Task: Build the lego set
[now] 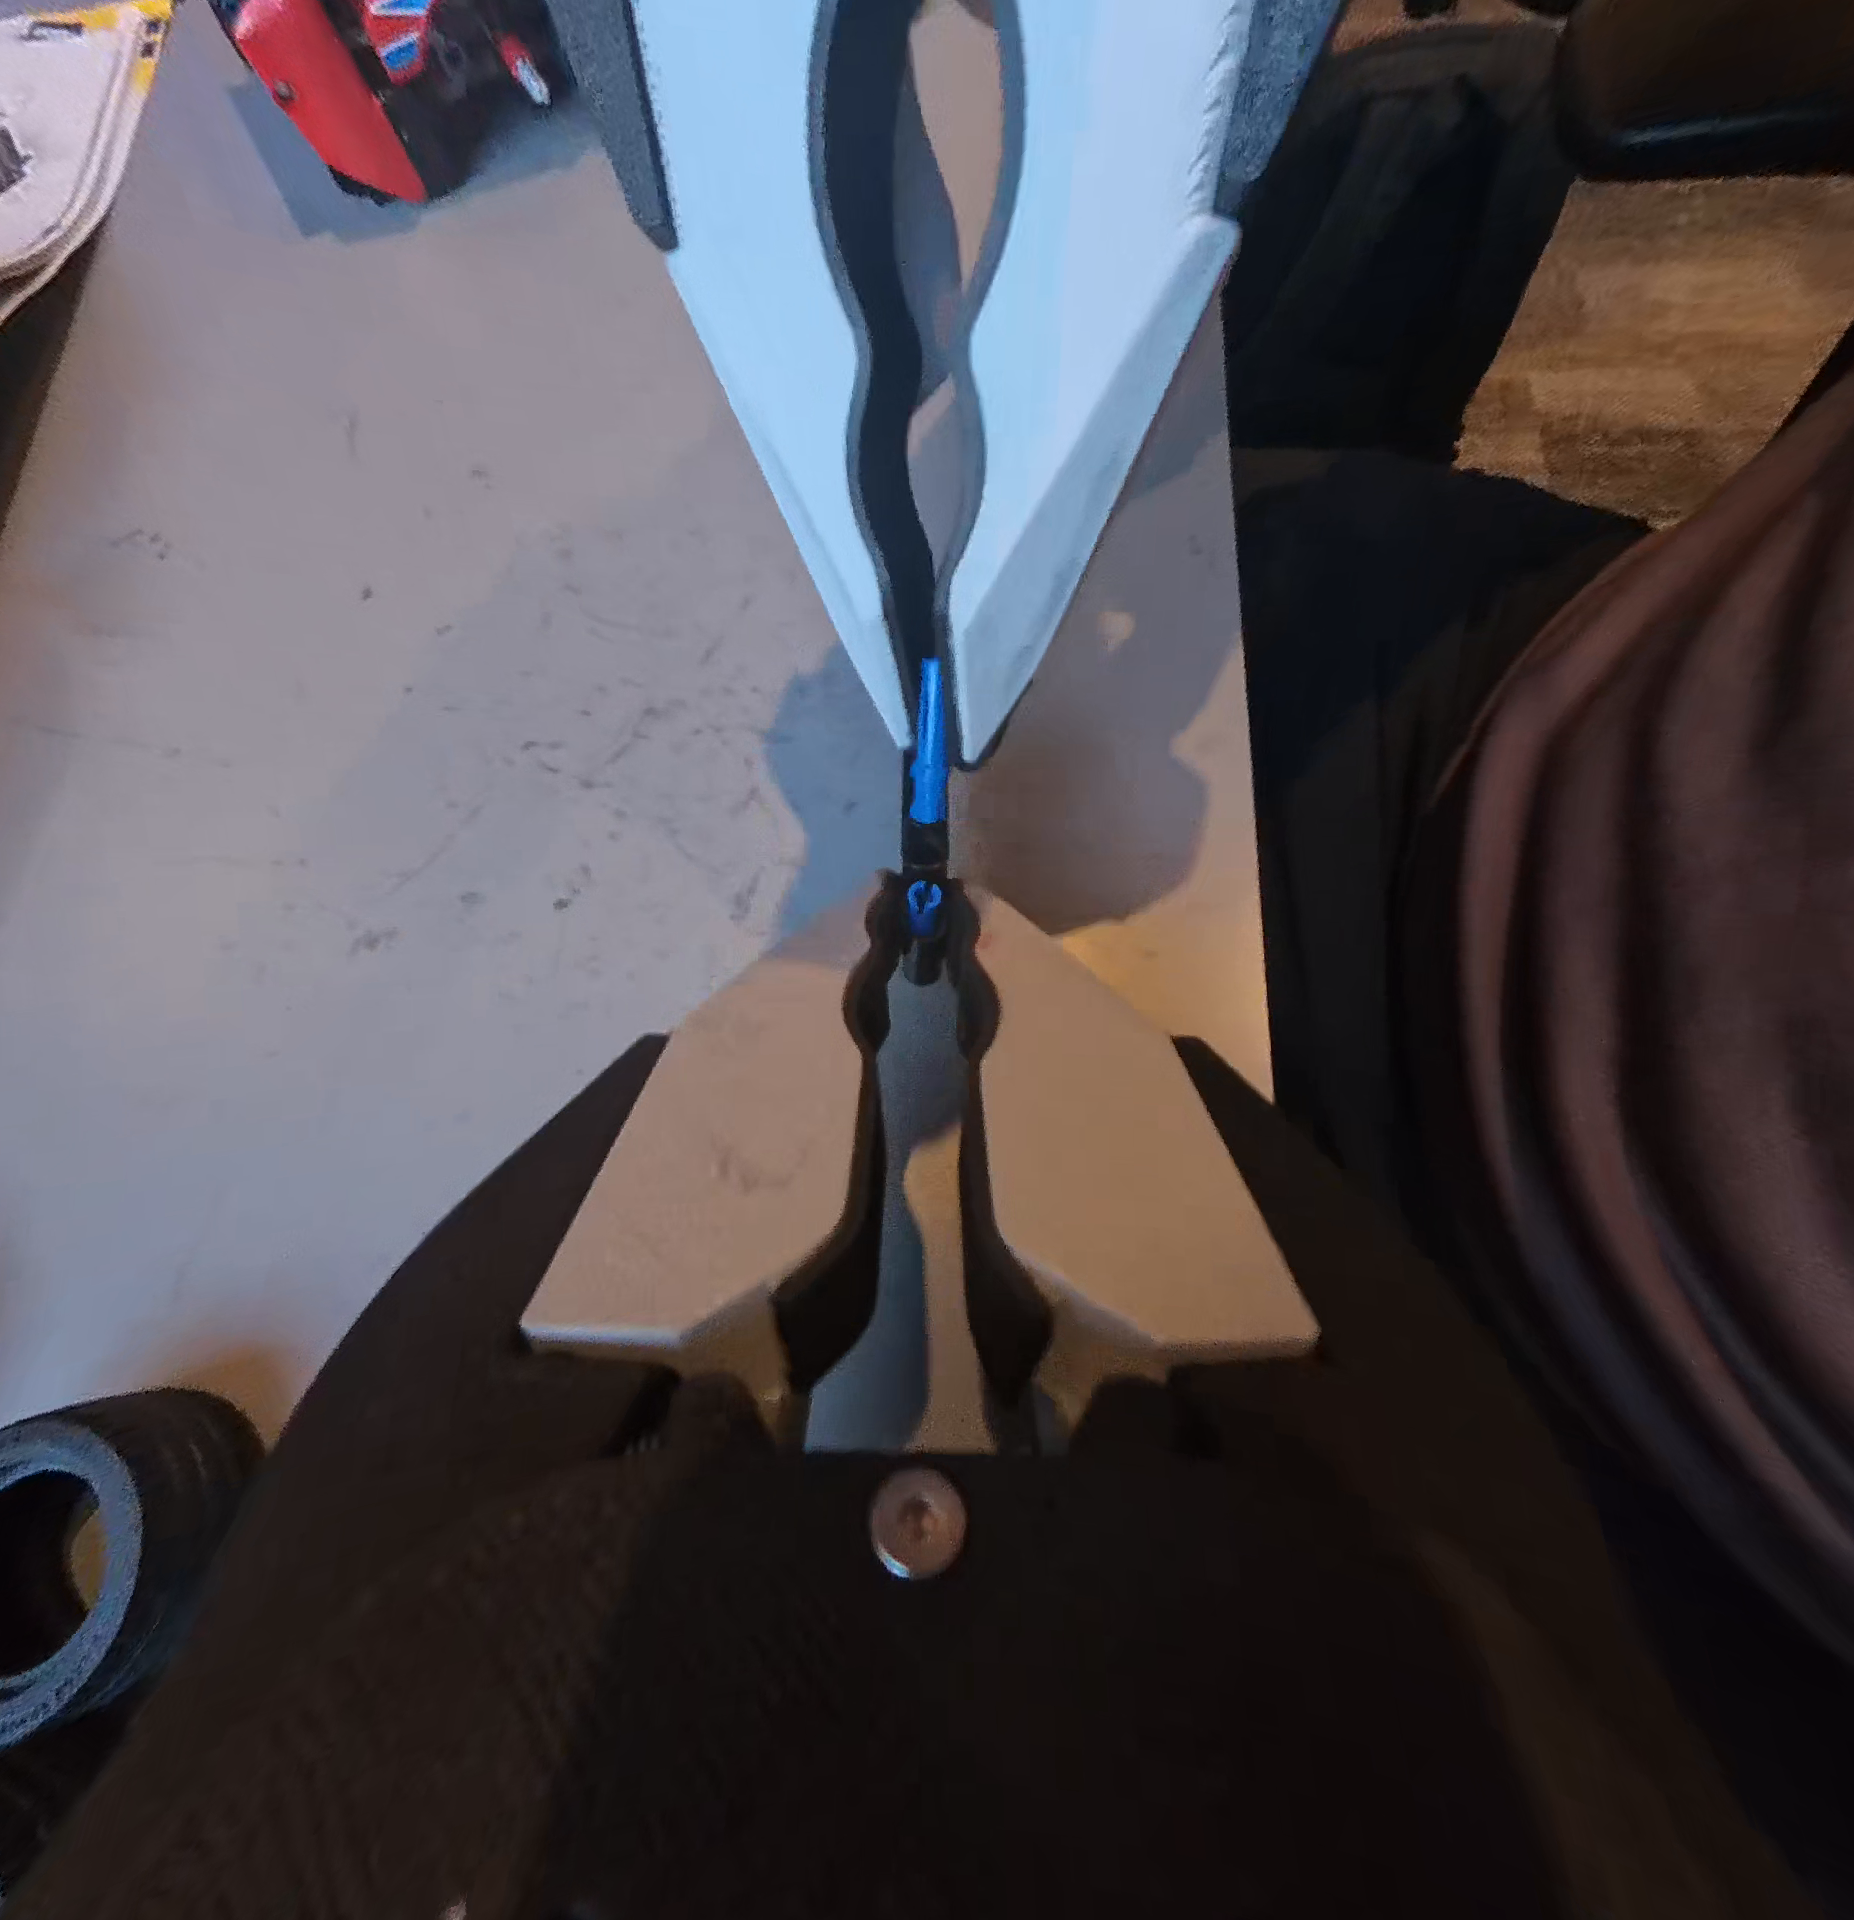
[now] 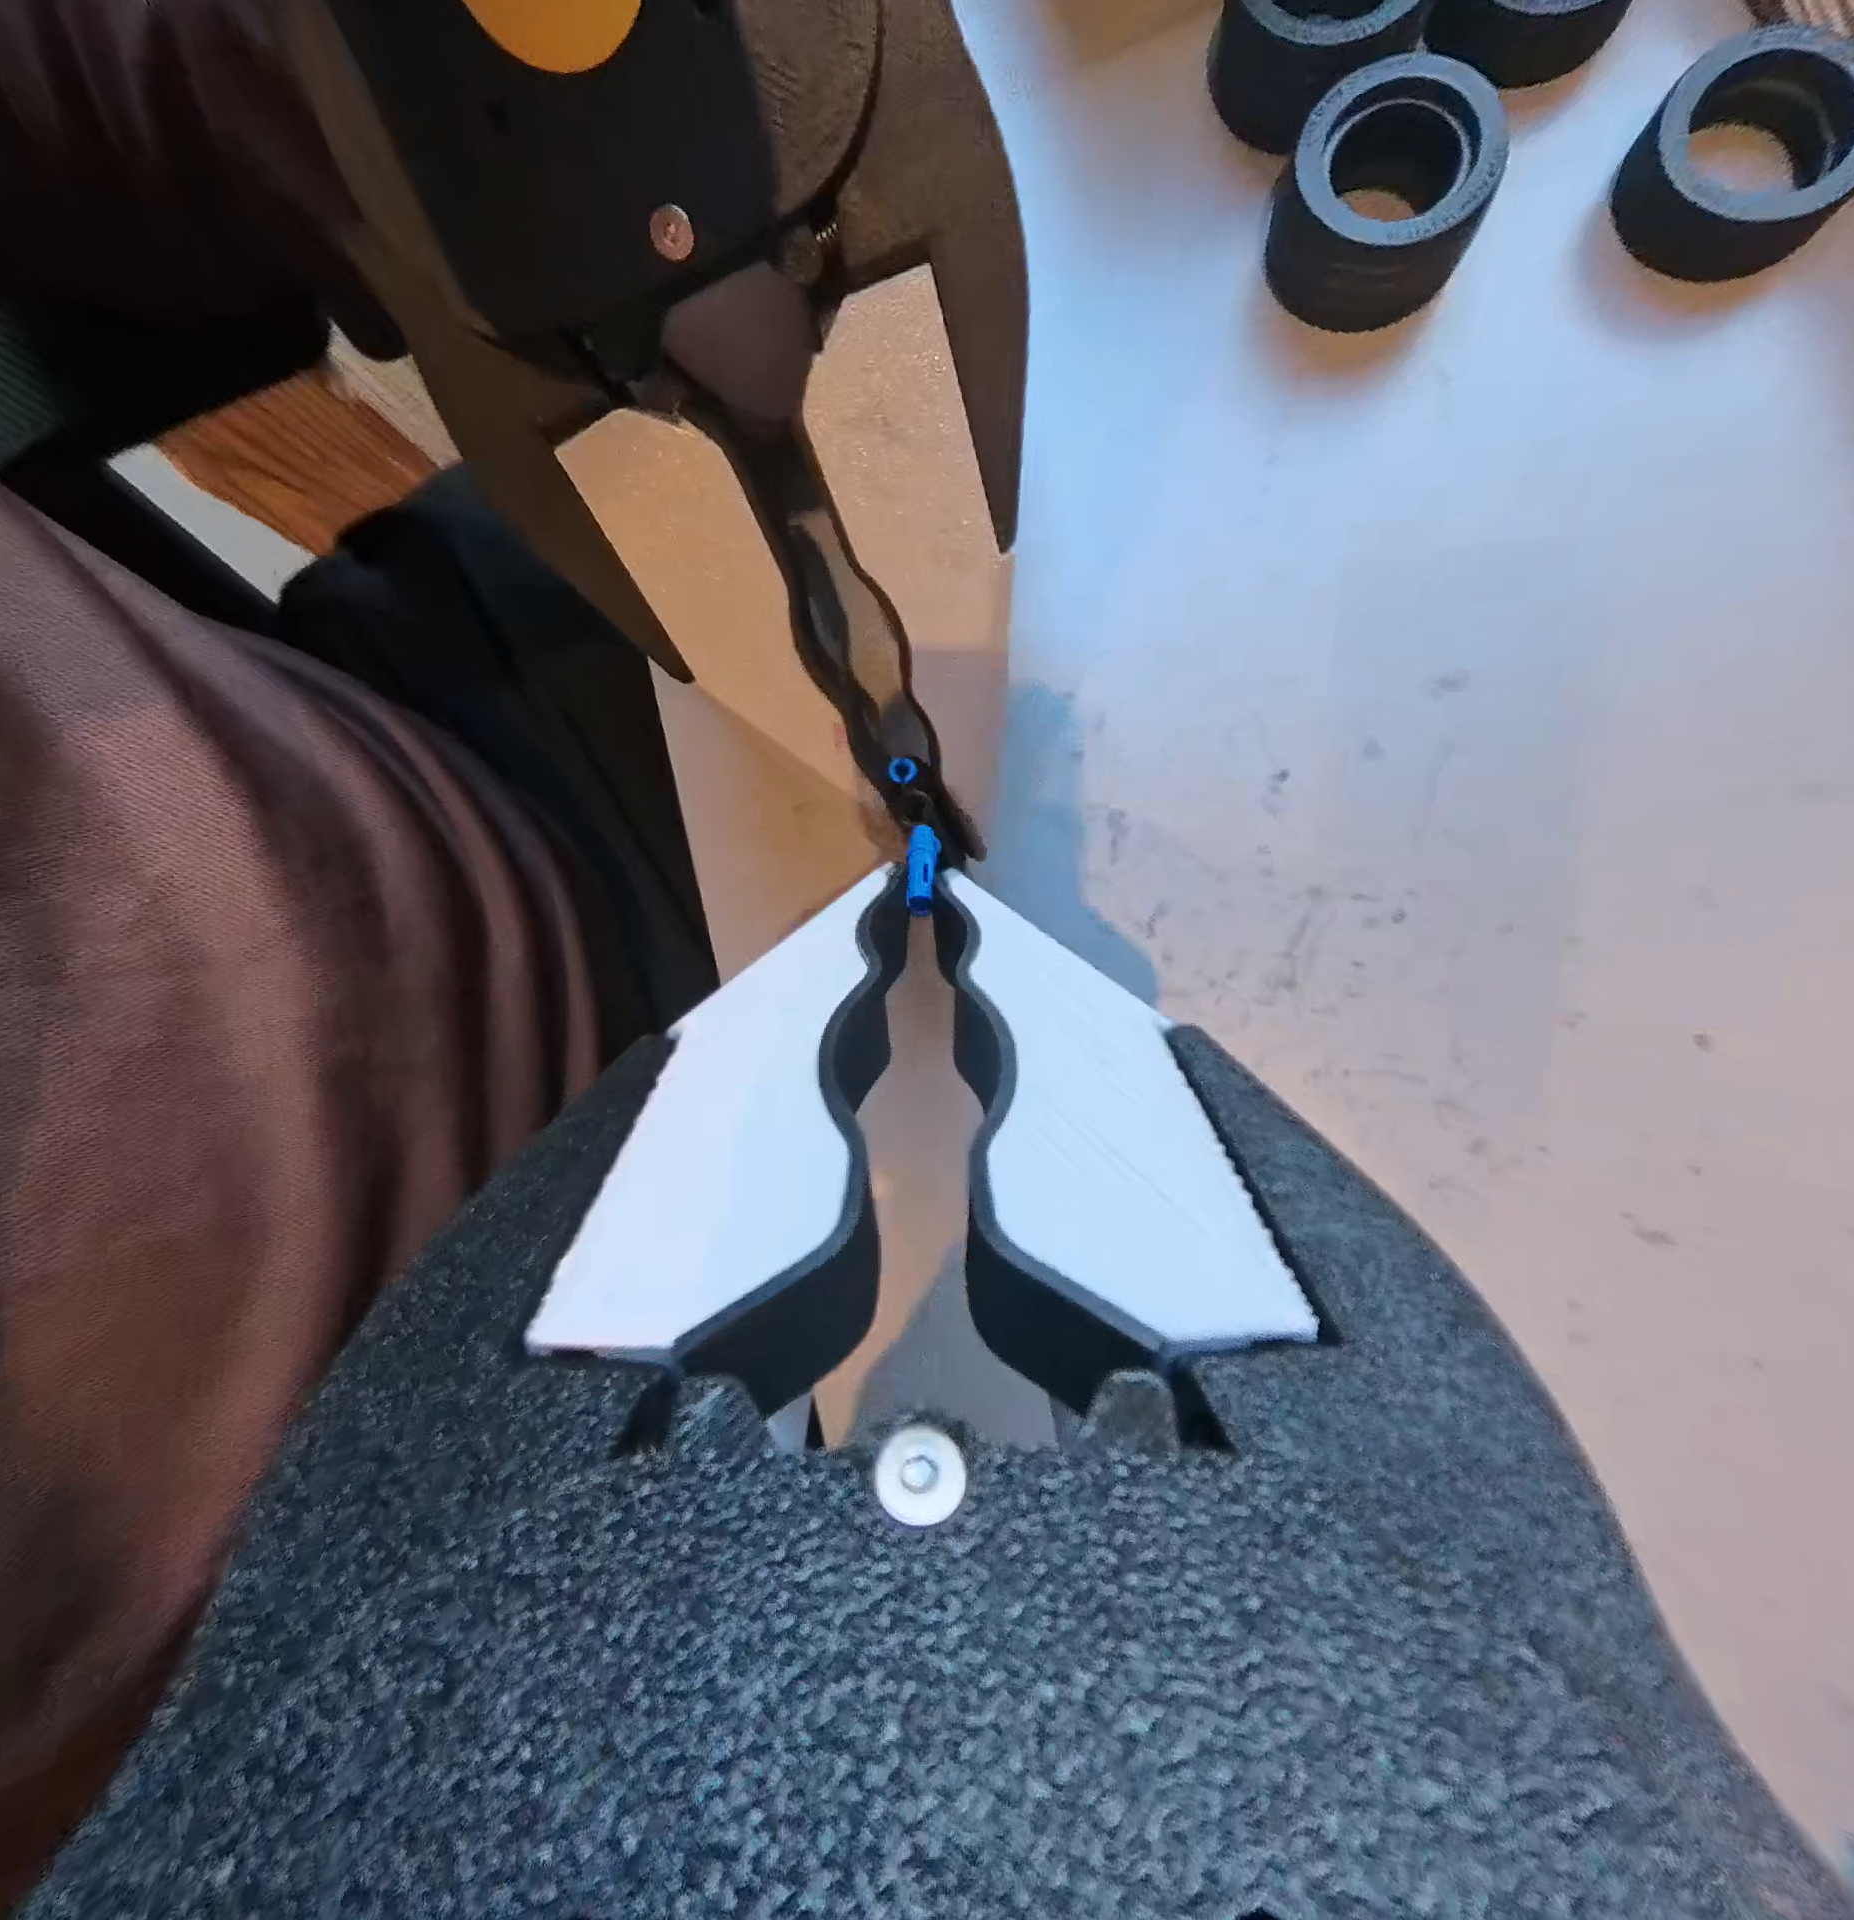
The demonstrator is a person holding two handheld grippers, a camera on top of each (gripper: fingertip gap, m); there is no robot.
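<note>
Your right gripper [image 2: 920, 902], the one with white ribbed fingers lined in black wavy rubber, is pinched on a small blue plastic peg [image 2: 920, 868]. The peg sticks straight out past the tips, its long axis in line with the fingers. Directly ahead of it, tip to tip, your left gripper [image 1: 921, 935] is pressed together on a small black plastic connector piece [image 1: 923, 847] that already carries a second blue peg [image 1: 920, 902] seated crosswise, its round slotted end facing the left wrist camera.

The move turns on one thing: the held peg's free end sits at the black piece, and its axis must run true into that piece's hole. From the right wrist view the peg leans slightly toward the left gripper's tips and looks touching or just entering; I cannot tell how deep it has gone. Both grippers are equally close, so I judge that a straight push along the peg's length is what's needed, with the left holding steady.

Both parts are hard, smooth and tiny, likely to twist in the soft rubber pads if you push off-axis.

The work hangs just above the near edge of the scuffed pale tabletop [image 2: 1422, 727]. Several black rubber tyres [image 2: 1390, 187] lie well beyond and to the right of your right gripper.
</note>
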